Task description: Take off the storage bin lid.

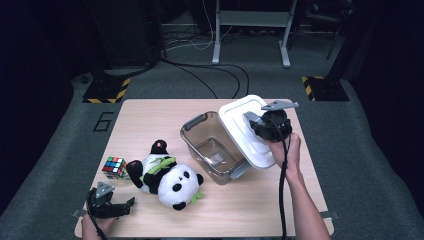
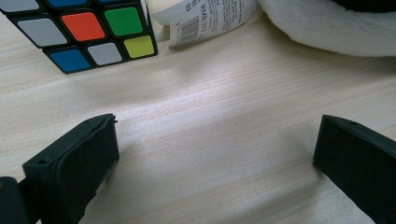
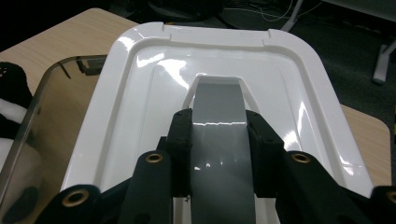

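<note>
both forearms bare, no sleeves in view. left gripper [image 1: 131, 202] black, blocky matte jaws, small grey three-cornered plate on top. right gripper [image 1: 248, 117] black too, grey plate on top, black cable trailing back along the forearm. brass-coloured rivets on the right gripper's jaw arms (four show in its own view).

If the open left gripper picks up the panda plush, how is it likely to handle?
The panda plush looks soft, so the left gripper would probably sink into it. It likely weighs little for its bulk, and its limbs may flop. Lying on the table, it seems unlikely to roll.
</note>
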